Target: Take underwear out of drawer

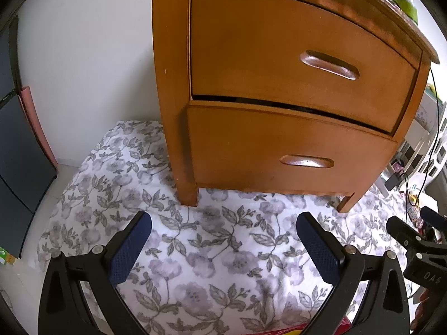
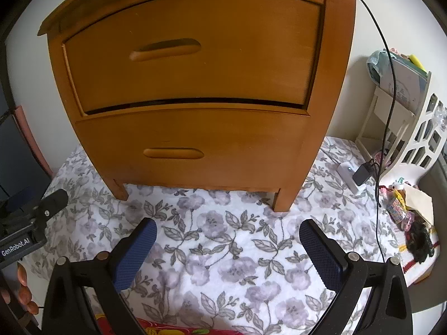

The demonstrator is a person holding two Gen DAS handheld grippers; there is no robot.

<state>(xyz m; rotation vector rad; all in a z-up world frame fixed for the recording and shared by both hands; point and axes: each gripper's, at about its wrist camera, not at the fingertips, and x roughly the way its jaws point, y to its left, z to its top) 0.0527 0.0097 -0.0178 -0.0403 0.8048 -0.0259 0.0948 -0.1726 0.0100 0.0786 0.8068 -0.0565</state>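
A wooden nightstand with two drawers stands on a floral cloth. The upper drawer sits flush in its frame, and the lower drawer juts out slightly; each has a recessed handle. No underwear is visible. My left gripper hangs open over the cloth in front of the cabinet's left leg. In the right wrist view my right gripper is open too, empty, short of the cabinet's base.
The floral cloth covers the floor in front. A black cable hangs past the cabinet's right side to a charger. A white cut-out rack and clutter sit right; a dark panel stands left. A green bottle tops the cabinet.
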